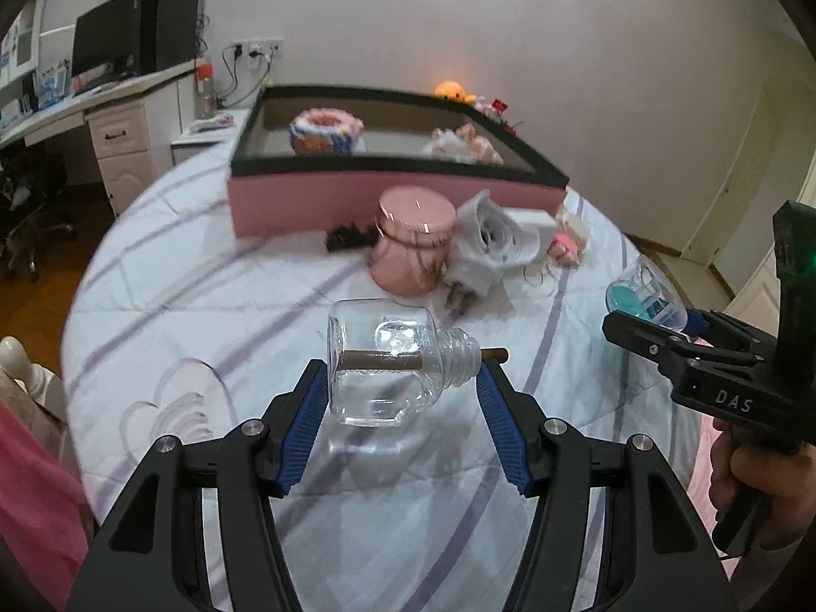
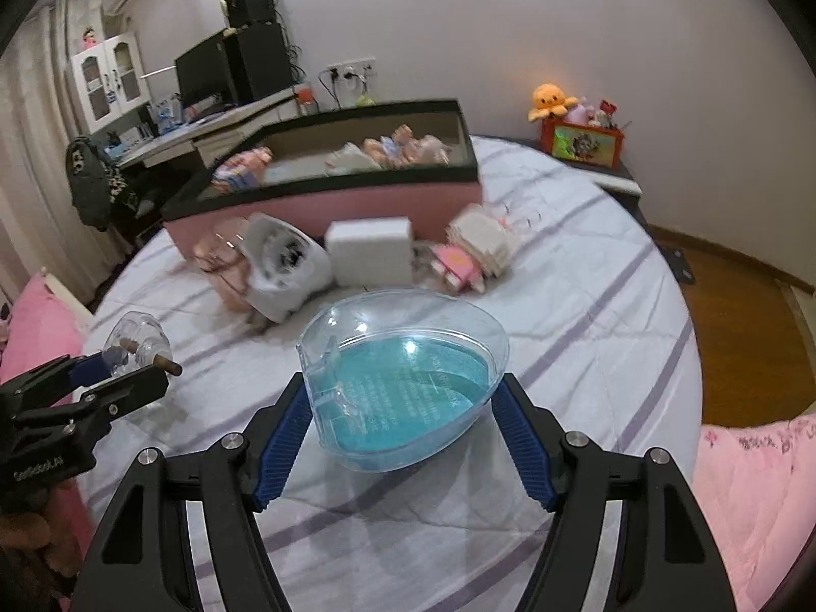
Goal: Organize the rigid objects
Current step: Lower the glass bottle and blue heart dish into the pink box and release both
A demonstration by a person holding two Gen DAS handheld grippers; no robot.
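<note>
My left gripper (image 1: 403, 382) is shut on a clear glass bottle (image 1: 387, 362) with a brown stick through its neck, held sideways above the bed; it also shows in the right wrist view (image 2: 137, 339). My right gripper (image 2: 403, 398) is shut on a clear heart-shaped box (image 2: 403, 382) with a blue bottom, also seen at the right of the left wrist view (image 1: 645, 298). A pink storage box (image 1: 387, 194) with a black rim stands at the far side of the bed and holds soft toys.
In front of the pink box lie a pink lidded jar (image 1: 410, 242), a white appliance (image 1: 492, 245), a white box (image 2: 370, 250) and small pink toys (image 2: 459, 260). The bed has a white striped sheet (image 1: 204, 296). A desk (image 1: 76, 107) stands far left.
</note>
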